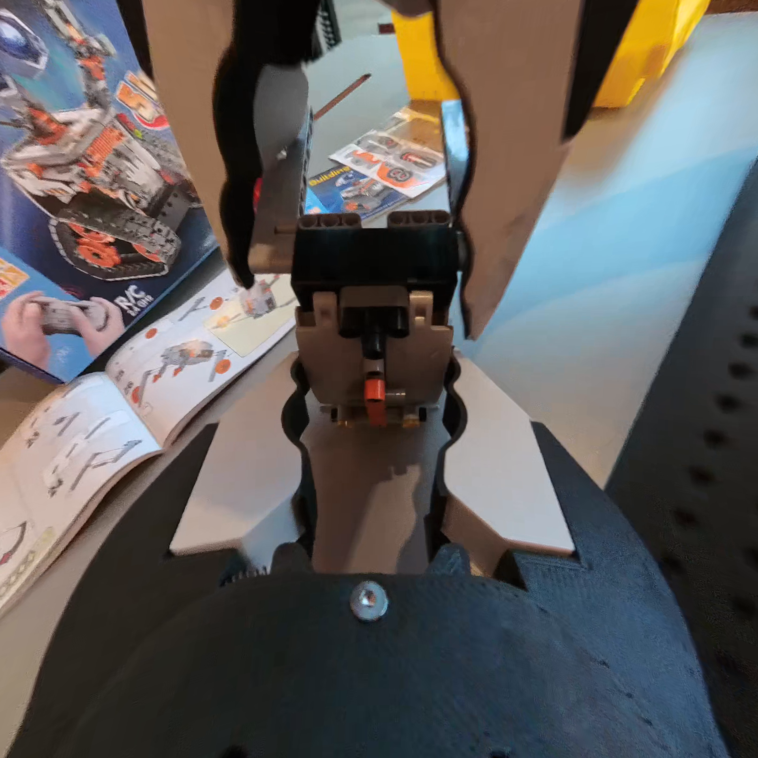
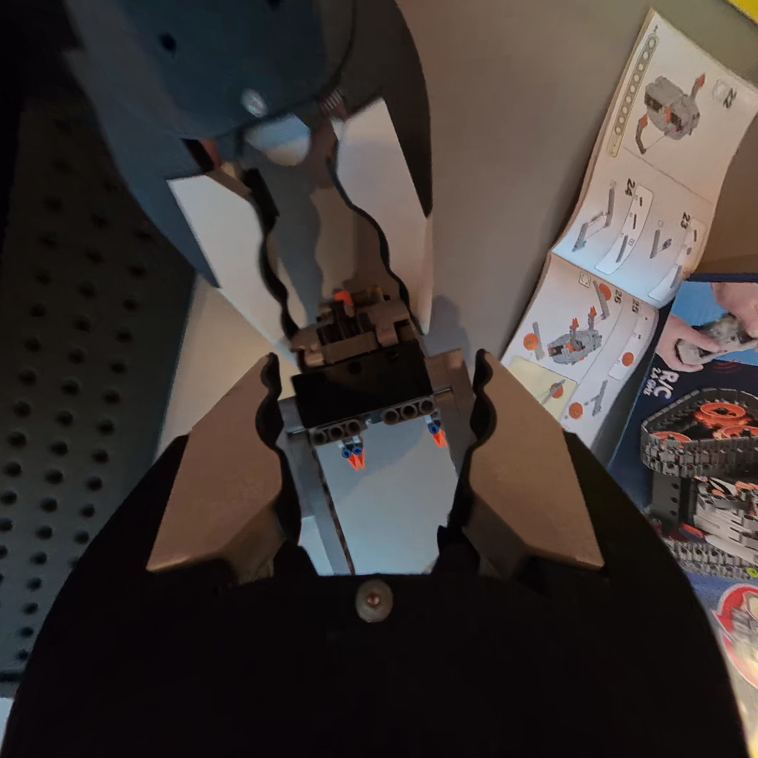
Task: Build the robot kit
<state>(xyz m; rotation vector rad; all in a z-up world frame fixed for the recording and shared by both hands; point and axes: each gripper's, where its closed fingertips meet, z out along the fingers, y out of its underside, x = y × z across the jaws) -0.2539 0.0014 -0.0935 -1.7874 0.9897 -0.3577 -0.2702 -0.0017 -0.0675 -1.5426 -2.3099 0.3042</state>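
Observation:
A block-built model (image 1: 371,357) (image 2: 361,393) hangs between my two grippers, which face each other. It has a grey body, a black block, an orange pin and two long grey side beams (image 2: 455,393). My left gripper (image 1: 373,369) is shut on the grey body's sides with its white-faced fingers (image 1: 504,471). It also shows at the top of the right wrist view (image 2: 357,328). My right gripper (image 2: 377,369) is shut across the two side beams with its tan fingers (image 2: 529,471). It reaches down from the top of the left wrist view (image 1: 369,254).
An open instruction booklet (image 1: 123,410) (image 2: 640,197) lies on the table (image 1: 574,254) beside the blue toy box (image 1: 82,164) (image 2: 697,471). A sticker sheet (image 1: 393,160) and a yellow bin (image 1: 640,61) lie farther off. A black perforated board (image 1: 718,451) (image 2: 61,369) borders one side.

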